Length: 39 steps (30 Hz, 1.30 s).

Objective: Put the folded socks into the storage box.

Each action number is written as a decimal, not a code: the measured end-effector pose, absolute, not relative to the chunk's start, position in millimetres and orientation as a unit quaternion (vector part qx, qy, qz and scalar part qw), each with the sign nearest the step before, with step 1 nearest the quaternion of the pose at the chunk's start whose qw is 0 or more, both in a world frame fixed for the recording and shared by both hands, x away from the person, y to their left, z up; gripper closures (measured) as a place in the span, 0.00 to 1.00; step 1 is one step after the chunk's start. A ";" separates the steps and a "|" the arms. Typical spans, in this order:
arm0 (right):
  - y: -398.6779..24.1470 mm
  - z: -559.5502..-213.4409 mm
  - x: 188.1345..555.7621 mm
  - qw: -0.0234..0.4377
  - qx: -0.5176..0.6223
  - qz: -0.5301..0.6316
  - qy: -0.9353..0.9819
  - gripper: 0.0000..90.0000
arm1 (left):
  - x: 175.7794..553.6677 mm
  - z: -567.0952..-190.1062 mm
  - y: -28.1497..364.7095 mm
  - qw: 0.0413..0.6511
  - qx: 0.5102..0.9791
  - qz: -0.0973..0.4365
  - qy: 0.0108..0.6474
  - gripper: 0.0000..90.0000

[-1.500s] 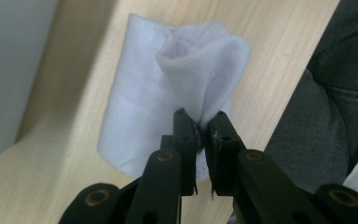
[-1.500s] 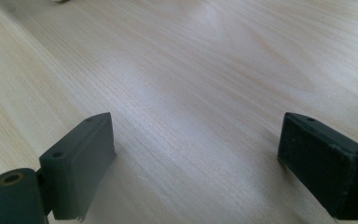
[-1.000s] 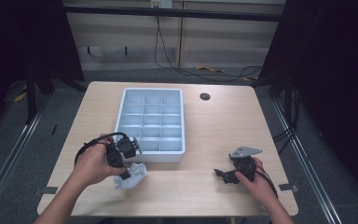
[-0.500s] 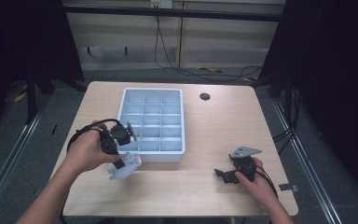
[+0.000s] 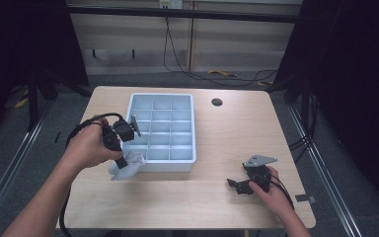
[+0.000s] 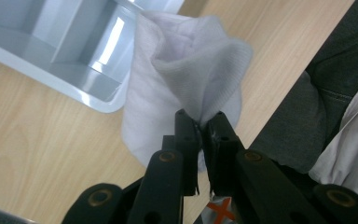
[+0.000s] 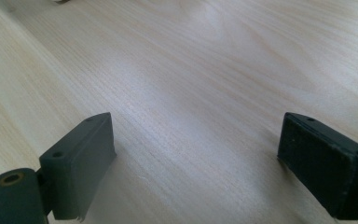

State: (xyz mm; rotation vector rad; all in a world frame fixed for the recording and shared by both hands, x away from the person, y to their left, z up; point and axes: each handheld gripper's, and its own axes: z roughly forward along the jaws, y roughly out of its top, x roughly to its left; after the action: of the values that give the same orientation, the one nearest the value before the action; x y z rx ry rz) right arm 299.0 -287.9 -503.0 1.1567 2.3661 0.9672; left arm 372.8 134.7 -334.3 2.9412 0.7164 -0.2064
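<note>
I count one cloth, one tray with fifteen compartments, one table, and my two grippers.

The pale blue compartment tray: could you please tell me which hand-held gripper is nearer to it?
Left. The left hand-held gripper holds a white cloth at the tray's near-left corner; the right hand-held gripper rests apart, off its near-right corner.

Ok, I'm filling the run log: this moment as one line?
left gripper: shut on white sock, lifted beside grey tray | right gripper: open, on table

white cloth, pale blue tray, black tools
</note>
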 end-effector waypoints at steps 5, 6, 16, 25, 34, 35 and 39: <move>-287.9 -503.1 299.0 0.167 0.406 0.340 0.831 0.11 | 377.7 -324.8 136.3 0.052 0.967 -0.060 0.243 0.94; -287.8 -503.1 299.0 0.167 0.407 0.340 0.831 0.11 | 380.6 -321.9 136.8 0.050 0.967 -0.059 0.242 0.94; -287.9 -503.2 299.1 0.168 0.406 0.341 0.831 0.11 | 394.8 -312.9 132.7 0.047 0.966 -0.055 0.248 0.94; -287.9 -503.2 299.1 0.168 0.406 0.341 0.831 0.11 | 406.4 -311.2 129.3 0.046 0.965 -0.051 0.255 0.94; -287.9 -503.1 299.1 0.168 0.406 0.341 0.831 0.11 | 418.3 -316.5 127.7 0.047 0.963 -0.045 0.262 0.94; -287.9 -503.2 299.2 0.168 0.406 0.341 0.831 0.11 | 419.4 -316.7 127.3 0.048 0.963 -0.042 0.262 0.94; -287.9 -503.2 299.1 0.168 0.406 0.341 0.831 0.11 | 423.3 -318.3 124.7 0.049 0.963 -0.041 0.262 0.94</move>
State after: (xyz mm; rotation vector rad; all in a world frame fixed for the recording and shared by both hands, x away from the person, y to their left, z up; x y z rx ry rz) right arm 299.1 -287.9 -503.2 1.1544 2.3642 0.9698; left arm 423.3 124.7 -318.3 2.9344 0.7976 -0.1243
